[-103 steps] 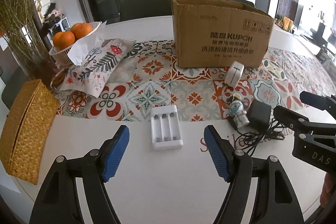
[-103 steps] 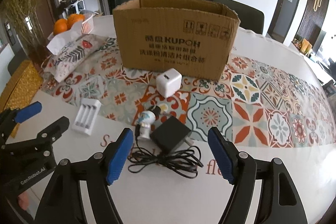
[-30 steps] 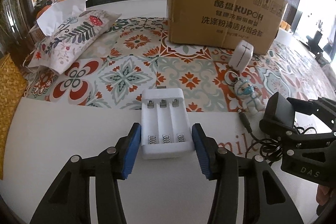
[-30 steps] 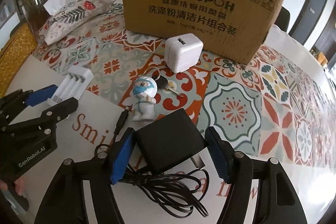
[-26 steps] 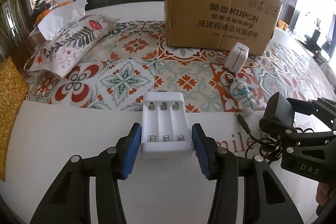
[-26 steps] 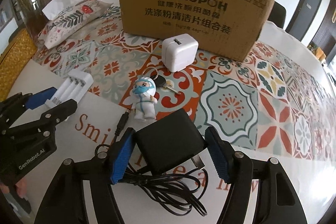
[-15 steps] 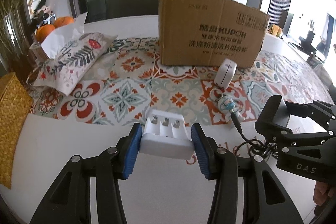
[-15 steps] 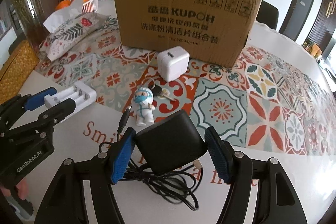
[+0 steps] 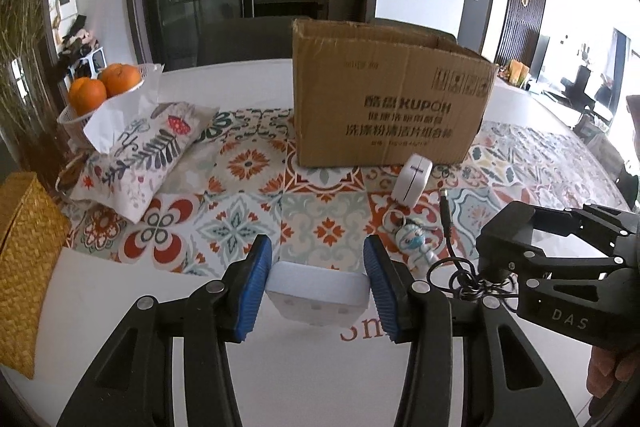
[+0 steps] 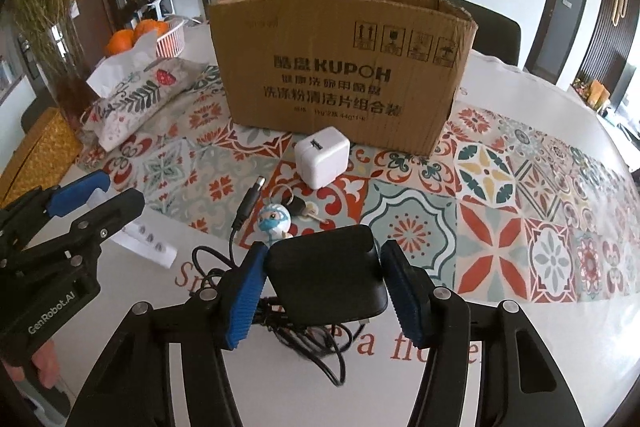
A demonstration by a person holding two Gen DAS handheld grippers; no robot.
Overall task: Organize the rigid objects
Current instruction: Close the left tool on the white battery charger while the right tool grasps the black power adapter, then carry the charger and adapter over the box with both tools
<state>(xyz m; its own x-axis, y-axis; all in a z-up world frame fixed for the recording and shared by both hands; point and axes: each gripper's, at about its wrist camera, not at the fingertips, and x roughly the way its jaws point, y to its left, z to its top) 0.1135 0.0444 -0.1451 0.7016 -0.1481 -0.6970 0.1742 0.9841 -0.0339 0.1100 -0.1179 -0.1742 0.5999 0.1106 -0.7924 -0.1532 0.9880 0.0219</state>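
Cardboard box (image 9: 384, 99) ahead of both loaded grippers.
Left gripper (image 9: 316, 283) clamps the battery charger (image 9: 316, 293); right gripper (image 10: 324, 287), jaws closing, pinches the power adapter (image 10: 326, 273); box opening lies beyond, nearer the right.

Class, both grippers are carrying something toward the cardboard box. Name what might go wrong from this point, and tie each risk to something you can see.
1. The black power adapter sits between the closing right gripper pads, but its cable hangs loose; the plug could snag the astronaut keychain.
2. The left gripper holds the white battery charger tilted, so it may slip.
3. The cardboard box wall is tall; either load could clip its rim.
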